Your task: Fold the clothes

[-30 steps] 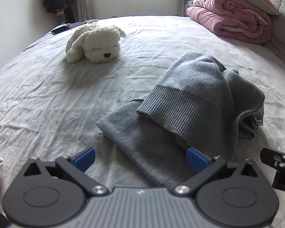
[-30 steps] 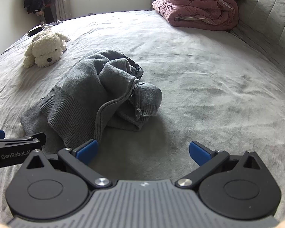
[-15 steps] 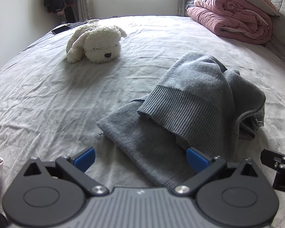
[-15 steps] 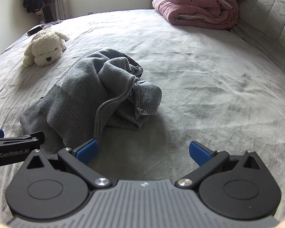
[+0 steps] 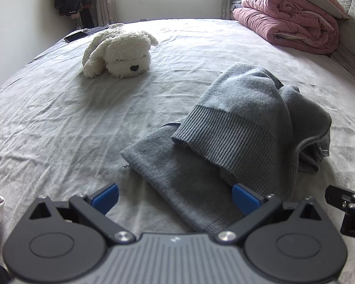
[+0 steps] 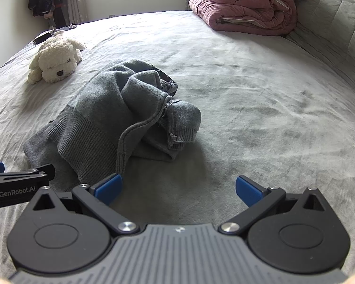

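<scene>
Left claw [image 5: 175,197] spread wide, crumpled grey sweater [image 5: 236,130] just ahead

Legible text: "GenRobot.AI", printed in pale letters on the black side of the left gripper [image 6: 21,184], which enters the right wrist view at its left edge. A small pale emblem sits on the ribbed grey housing of the right gripper [image 6: 177,189], too small to read. No other lettering, number or sign can be read in either view.
</scene>
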The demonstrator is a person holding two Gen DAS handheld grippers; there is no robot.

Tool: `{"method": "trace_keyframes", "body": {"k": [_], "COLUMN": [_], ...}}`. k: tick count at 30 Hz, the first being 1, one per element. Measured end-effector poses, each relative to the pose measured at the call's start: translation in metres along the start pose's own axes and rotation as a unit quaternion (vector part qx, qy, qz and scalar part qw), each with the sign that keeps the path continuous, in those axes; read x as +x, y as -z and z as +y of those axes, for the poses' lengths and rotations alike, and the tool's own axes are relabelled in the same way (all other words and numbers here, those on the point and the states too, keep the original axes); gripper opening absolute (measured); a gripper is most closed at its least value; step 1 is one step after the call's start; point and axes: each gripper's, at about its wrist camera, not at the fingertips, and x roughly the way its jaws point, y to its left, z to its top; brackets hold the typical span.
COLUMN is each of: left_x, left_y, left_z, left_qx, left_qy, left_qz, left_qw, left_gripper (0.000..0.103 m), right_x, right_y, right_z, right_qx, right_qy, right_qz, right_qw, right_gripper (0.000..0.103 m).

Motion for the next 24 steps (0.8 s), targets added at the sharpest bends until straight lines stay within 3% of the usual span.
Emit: {"method": "trace_keyframes", "body": {"k": [16,24], "left_x": [0.0,0.012], "left_y": [0.0,-0.015], "left_z": [0.0,0.013], "left_qx": [0.003,0.006], "left_qy": [0.0,0.006], "left_qz": [0.004,0.025], "left_qw": [1.0,0.9997], "left_gripper": [0.103,0.103], "right_x": [0.001,0.018], "right_y": [0.0,-0.006], "right_z": [0.0,-0.001], "right_qx": [0.001,-0.005], "right_qy": [-0.001,-0.003], "right_qz": [0.002,0.024], "right_qw": [1.0,1.0], "right_gripper": [0.103,0.103]}}
